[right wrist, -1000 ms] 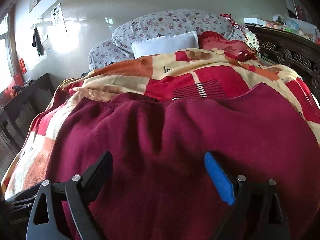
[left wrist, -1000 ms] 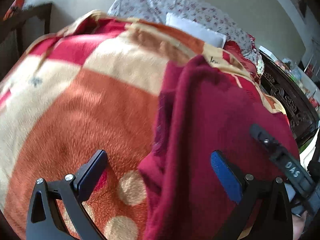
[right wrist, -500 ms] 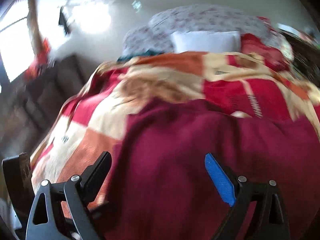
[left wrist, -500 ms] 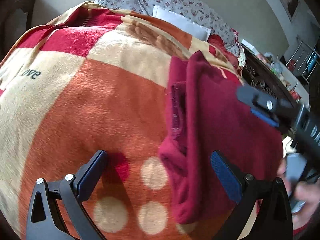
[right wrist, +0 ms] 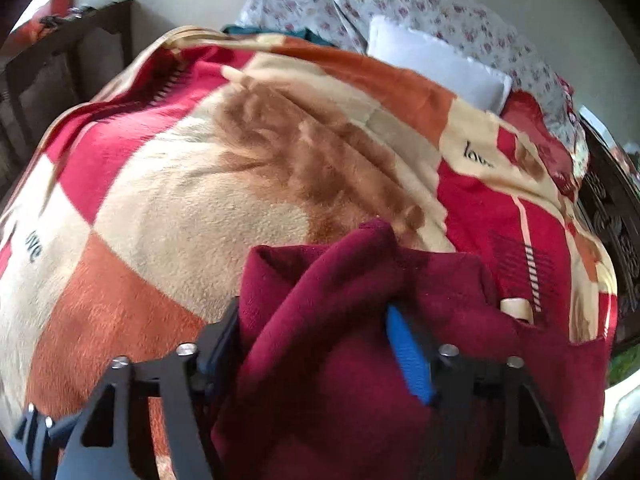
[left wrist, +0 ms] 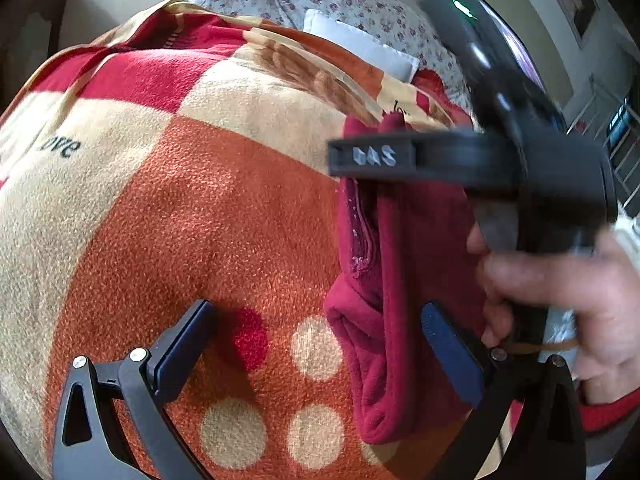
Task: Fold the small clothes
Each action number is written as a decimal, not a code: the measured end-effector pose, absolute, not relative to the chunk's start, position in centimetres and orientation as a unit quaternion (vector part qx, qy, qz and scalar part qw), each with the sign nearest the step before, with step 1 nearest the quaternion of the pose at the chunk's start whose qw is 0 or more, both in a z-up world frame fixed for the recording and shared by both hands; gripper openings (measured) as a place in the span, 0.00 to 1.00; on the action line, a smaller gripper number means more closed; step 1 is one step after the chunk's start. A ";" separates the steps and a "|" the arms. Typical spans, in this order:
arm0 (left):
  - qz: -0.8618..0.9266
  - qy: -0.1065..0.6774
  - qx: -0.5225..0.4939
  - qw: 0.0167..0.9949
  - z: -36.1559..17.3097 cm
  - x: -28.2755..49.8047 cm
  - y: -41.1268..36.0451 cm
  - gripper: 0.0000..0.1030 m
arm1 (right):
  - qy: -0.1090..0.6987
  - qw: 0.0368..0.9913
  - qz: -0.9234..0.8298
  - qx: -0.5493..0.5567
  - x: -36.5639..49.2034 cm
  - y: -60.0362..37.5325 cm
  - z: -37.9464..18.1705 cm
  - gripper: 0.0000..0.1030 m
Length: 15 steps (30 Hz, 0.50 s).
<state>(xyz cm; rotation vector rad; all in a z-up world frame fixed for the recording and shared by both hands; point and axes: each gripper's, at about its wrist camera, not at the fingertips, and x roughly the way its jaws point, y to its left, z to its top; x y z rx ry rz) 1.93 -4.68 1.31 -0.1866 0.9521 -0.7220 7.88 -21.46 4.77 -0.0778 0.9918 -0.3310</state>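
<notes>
A dark red fleece garment [left wrist: 404, 288] lies folded in a long strip on the patterned blanket [left wrist: 200, 208]. My left gripper [left wrist: 320, 340] is open and empty, its jaws wide apart over the garment's near left edge. My right gripper [right wrist: 316, 344] has closed partway on a bunched fold of the same garment [right wrist: 332, 320], which fills the gap between the jaws. In the left wrist view the right gripper's body [left wrist: 500, 152] and the hand holding it sit above the garment.
Flowered pillows [right wrist: 420, 12] and a white pillow [right wrist: 436, 64] lie at the head of the bed. A dark carved wooden frame [right wrist: 616, 216] runs along the right side. A dark chair [right wrist: 60, 68] stands at the far left.
My right gripper swung left across the garment and narrowed its jaws onto a fold. The garment now lies narrower. My left gripper stayed open and drew back a little.
</notes>
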 end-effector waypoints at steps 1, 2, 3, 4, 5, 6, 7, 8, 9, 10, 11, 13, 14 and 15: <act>-0.338 0.446 -0.091 0.824 1.3 1.9 -4.7 1.00 | 0.466 0.871 -0.150 -0.037 7.4 -21.6 5.1 0.54; -0.336 0.443 -0.091 0.826 1.4 1.8 -4.8 1.00 | 0.455 0.880 -0.136 -0.018 6.6 -22.1 5.7 0.43; -0.336 0.441 -0.087 0.828 1.4 1.6 -4.9 1.00 | 0.448 0.885 -0.125 0.004 6.0 -22.7 6.2 0.30; -0.339 0.439 -0.080 0.828 1.4 1.4 -5.2 1.00 | 0.441 0.890 -0.113 0.030 5.3 -23.3 6.8 0.26; -0.344 0.438 -0.071 0.827 1.4 1.2 -5.5 1.00 | 0.429 0.896 -0.098 0.058 4.4 -24.0 7.6 0.24; -0.348 0.437 -0.058 0.827 1.5 1.0 -6.1 1.00 | 0.419 0.900 -0.091 0.073 3.8 -24.4 8.1 0.22; -0.353 0.437 -0.051 0.826 1.5 0.8 -6.4 1.00 | 0.411 0.904 -0.083 0.085 3.1 -24.6 8.6 0.22; -0.361 0.438 -0.048 0.822 1.4 0.8 -6.7 1.00 | 0.405 0.906 -0.079 0.090 2.7 -24.6 8.8 0.21; -0.374 0.441 -0.053 0.814 1.4 0.7 -7.0 1.00 | 0.400 0.909 -0.076 0.093 2.3 -24.7 9.1 0.20; -0.387 0.444 -0.060 0.806 1.4 0.6 -7.1 1.00 | 0.396 0.910 -0.075 0.092 2.0 -24.6 9.4 0.20; -0.395 0.445 -0.065 0.801 1.3 0.5 -7.2 1.00 | 0.393 0.912 -0.073 0.091 1.6 -24.7 9.7 0.19; -0.397 0.445 -0.060 0.800 1.2 0.3 -7.5 1.00 | 0.387 0.915 -0.067 0.095 0.9 -25.0 10.3 0.19; -0.395 0.443 -0.056 0.803 1.2 0.2 -7.5 1.00 | 0.384 0.916 -0.065 0.097 0.5 -25.2 10.5 0.19; -0.393 0.438 -0.049 0.807 1.3 0.1 -7.8 0.99 | 0.381 0.917 -0.064 0.100 0.1 -25.4 10.8 0.19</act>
